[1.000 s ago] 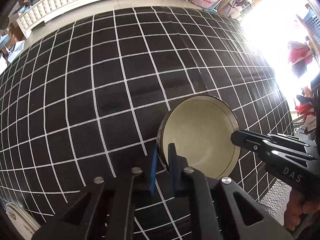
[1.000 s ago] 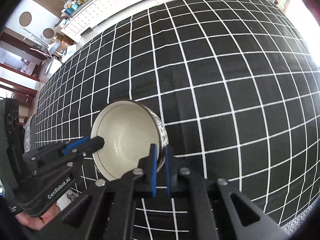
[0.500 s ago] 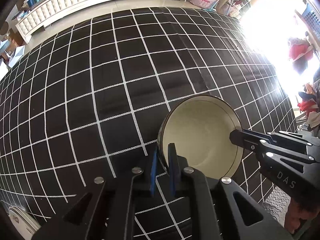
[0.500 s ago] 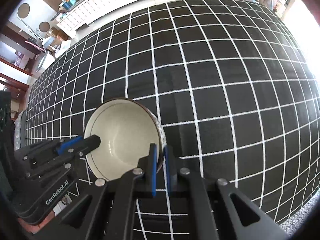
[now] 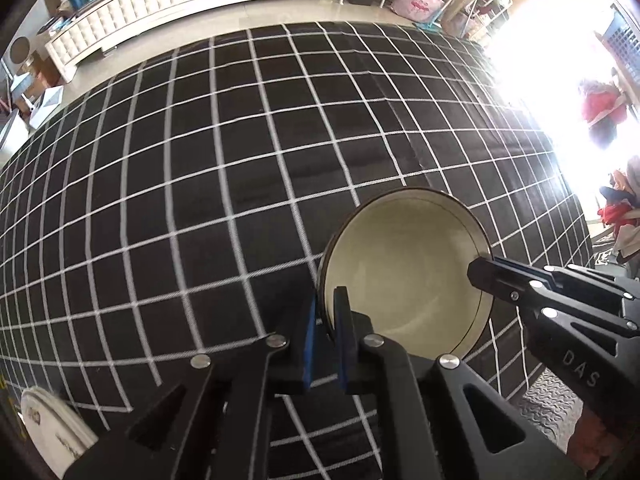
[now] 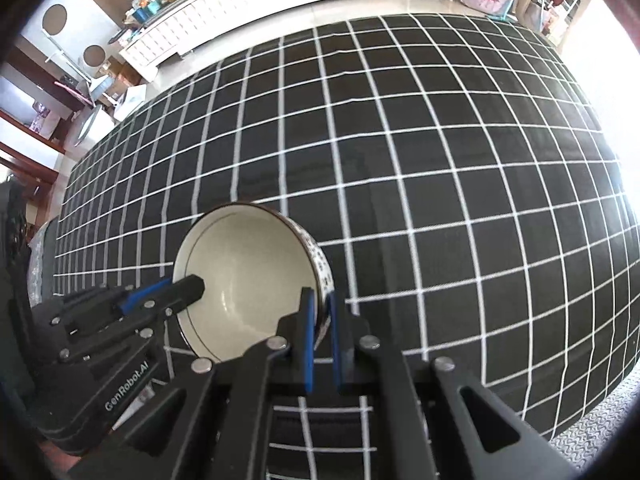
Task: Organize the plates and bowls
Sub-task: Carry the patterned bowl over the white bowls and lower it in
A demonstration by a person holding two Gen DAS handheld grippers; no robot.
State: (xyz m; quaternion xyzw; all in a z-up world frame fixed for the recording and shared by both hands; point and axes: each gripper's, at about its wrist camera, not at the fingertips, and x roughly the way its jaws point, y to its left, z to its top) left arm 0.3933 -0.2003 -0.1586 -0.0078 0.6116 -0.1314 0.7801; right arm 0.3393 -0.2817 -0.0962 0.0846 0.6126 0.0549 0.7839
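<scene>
Currently, a single cream bowl [image 5: 404,276] with a dark rim is gripped from two opposite sides. In the left wrist view the bowl is seen right of centre, in the lower half of the frame, and its left rim is pinched between the blue-padded fingers of the left hand-held gripper [image 5: 326,320], which is clenched on that rim. At the right edge of the same view the right hand-held gripper [image 5: 486,270] is seen reaching in, its tip laid over the bowl's right rim.

In the right wrist view the bowl [image 6: 250,276] is shown left of centre in the lower half of the frame, with a speckled pattern visible on its outer wall. Its right rim is clamped between the blue pads of the right hand-held gripper [image 6: 320,322]. The left hand-held gripper [image 6: 192,290] is seen entering from the lower left of that frame, closed over the opposite rim.

Behind the bowl a black cloth with a white grid [image 5: 200,200] is spread over the counter and fills most of both views. Whether the bowl is resting on the cloth or held just above it cannot be told. A white plate [image 5: 52,428] is partly seen at the lower left corner of the left wrist view. A white tufted cabinet [image 5: 140,4] is seen along the upper left of that view.
</scene>
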